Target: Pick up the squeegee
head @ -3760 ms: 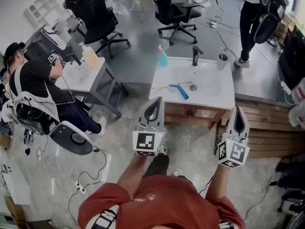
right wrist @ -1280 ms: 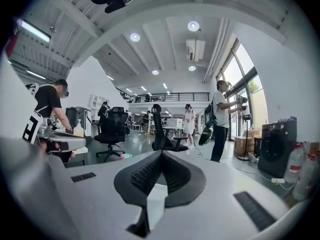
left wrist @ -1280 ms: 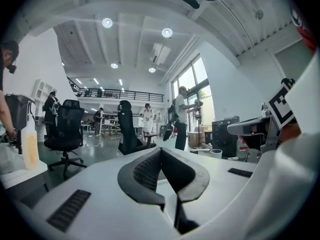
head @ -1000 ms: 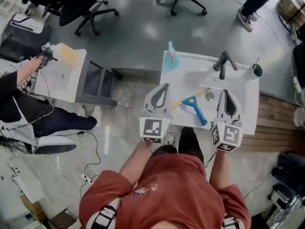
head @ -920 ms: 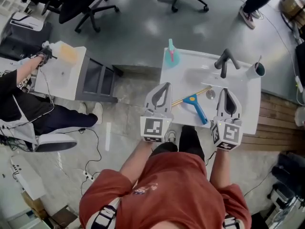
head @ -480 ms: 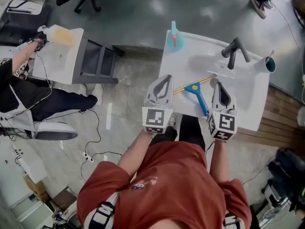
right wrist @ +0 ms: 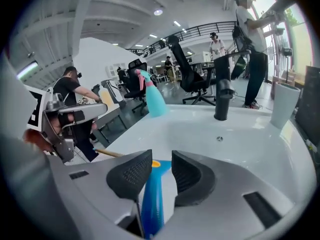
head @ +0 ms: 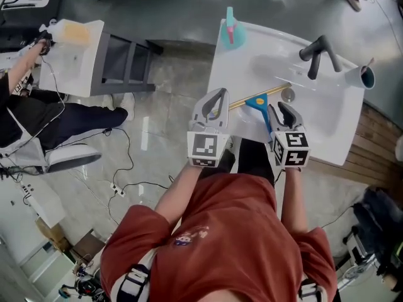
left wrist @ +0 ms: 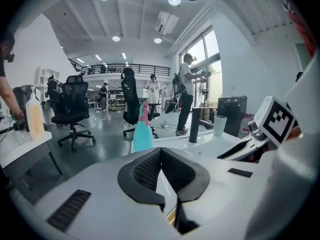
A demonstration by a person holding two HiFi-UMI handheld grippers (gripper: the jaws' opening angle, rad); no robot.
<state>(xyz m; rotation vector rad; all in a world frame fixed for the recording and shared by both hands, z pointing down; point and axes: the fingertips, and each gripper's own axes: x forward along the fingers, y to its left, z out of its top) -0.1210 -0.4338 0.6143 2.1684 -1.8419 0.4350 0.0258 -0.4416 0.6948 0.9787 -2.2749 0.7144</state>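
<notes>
The squeegee [head: 257, 101] lies on the white sink top [head: 327, 121], its blue handle toward me and its long yellowish blade across the near edge. My right gripper [head: 278, 108] hangs just over the handle. In the right gripper view the blue handle [right wrist: 152, 199] runs between the pads, with a gap on each side; the jaws of the right gripper [right wrist: 161, 162] are opening. My left gripper [head: 216, 94] hovers at the sink's near left edge, left of the blade. It is shut and empty, as the left gripper [left wrist: 161, 151] shows in its own view.
On the sink stand a black faucet [head: 318, 52], a teal spray bottle [head: 230, 30] with a pink top, and a white cup [head: 366, 76]. A drain [head: 288, 95] lies beyond the blade. A small white table [head: 75, 36] and a seated person [head: 31, 121] are at left.
Both grippers have come down toward the sink top. The right gripper moved over the blue handle and its jaws went from shut to apart. The left stayed shut.
</notes>
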